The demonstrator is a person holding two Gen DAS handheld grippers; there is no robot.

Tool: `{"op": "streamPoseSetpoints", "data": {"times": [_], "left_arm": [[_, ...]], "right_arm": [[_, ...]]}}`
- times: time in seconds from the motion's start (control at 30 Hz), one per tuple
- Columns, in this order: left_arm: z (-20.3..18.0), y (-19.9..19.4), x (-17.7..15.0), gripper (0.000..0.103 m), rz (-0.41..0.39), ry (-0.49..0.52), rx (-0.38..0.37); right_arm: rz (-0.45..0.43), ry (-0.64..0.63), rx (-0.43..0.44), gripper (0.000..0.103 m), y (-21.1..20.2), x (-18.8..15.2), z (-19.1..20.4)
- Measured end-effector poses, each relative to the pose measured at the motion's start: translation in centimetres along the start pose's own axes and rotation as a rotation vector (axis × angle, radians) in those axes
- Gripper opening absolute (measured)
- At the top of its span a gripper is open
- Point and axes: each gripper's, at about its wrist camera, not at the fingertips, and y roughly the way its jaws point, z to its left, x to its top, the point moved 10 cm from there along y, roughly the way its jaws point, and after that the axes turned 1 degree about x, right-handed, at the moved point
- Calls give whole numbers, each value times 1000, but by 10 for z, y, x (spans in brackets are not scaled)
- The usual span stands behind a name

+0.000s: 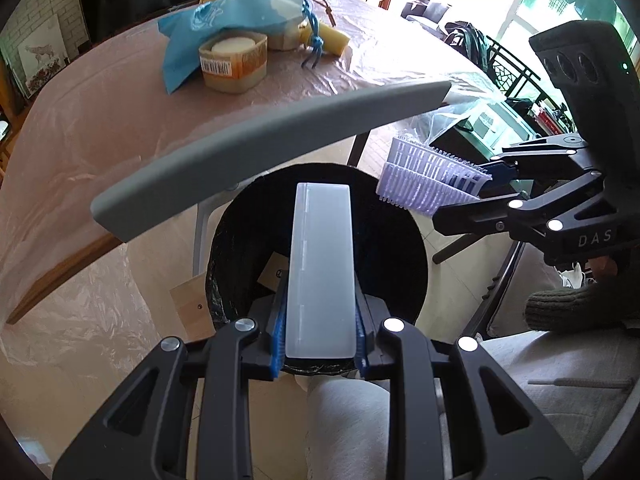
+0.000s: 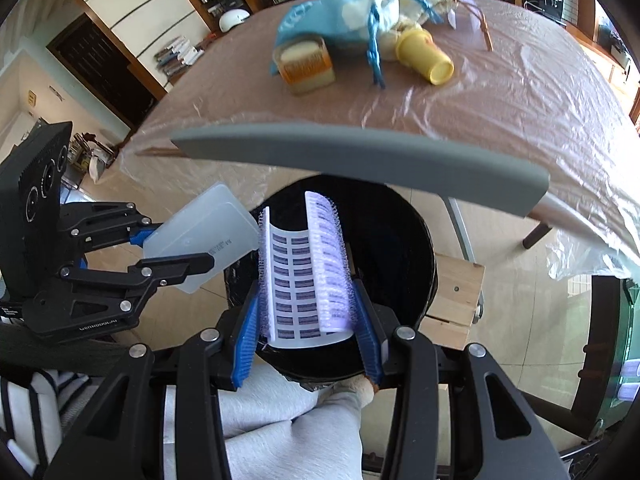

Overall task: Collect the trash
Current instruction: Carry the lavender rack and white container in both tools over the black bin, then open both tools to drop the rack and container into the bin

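Here, on the left, the left gripper (image 1: 320, 350) clamps a translucent white flat plastic case (image 1: 320, 272) between its blue pads, above the round black trash bin (image 1: 394, 248). To the right, the right gripper (image 2: 306, 332) grasps a curved purple bristled plastic sheet (image 2: 306, 276) over the same bin. Behind, the plastic-covered table (image 2: 500, 92) carries a blue drawstring bag (image 2: 320, 20) and a yellow plastic cup (image 2: 424, 56).

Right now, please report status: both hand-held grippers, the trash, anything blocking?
Left hand-held gripper shut on plastic box. Right hand-held gripper shut on purple packaging. Both above the bin. Nothing blocking.
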Motion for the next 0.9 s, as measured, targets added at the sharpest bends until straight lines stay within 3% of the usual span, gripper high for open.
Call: {"op": "streamPoseSetpoints", "data": {"times": [0.9], "left_arm": [[12, 63, -21, 28, 132, -10, 47]], "right_arm": [[112, 73, -95, 42, 64, -21, -33]]}}
